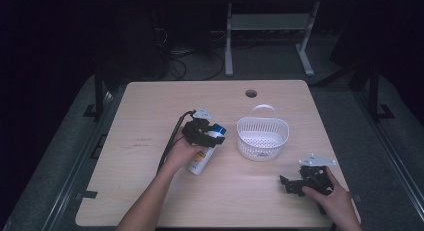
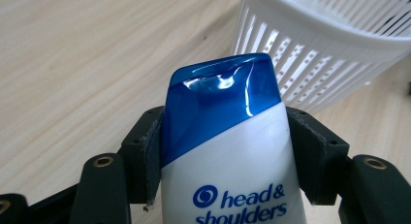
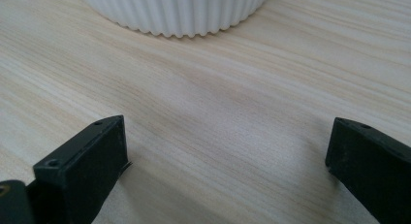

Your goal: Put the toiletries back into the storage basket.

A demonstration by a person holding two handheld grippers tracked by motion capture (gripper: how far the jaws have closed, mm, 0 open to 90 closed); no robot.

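Note:
A white shampoo bottle (image 1: 201,160) with a blue cap (image 2: 223,95) lies on the wooden table (image 1: 150,111), cap pointing toward the basket. My left gripper (image 1: 202,133) is shut on the bottle (image 2: 232,185) just below the cap, one jaw on each side. A white slotted basket (image 1: 262,137) with a handle stands right of it, close behind the cap in the left gripper view (image 2: 320,44). My right gripper (image 1: 290,183) rests low over the table near the front right, open, with bare wood between its jaws (image 3: 228,151). The basket's base (image 3: 174,10) is ahead of it.
A round cable hole (image 1: 251,93) sits near the table's far edge. Beyond the table are a white desk frame (image 1: 270,36) and cables on the dark floor. Bare tabletop lies to the left and along the front.

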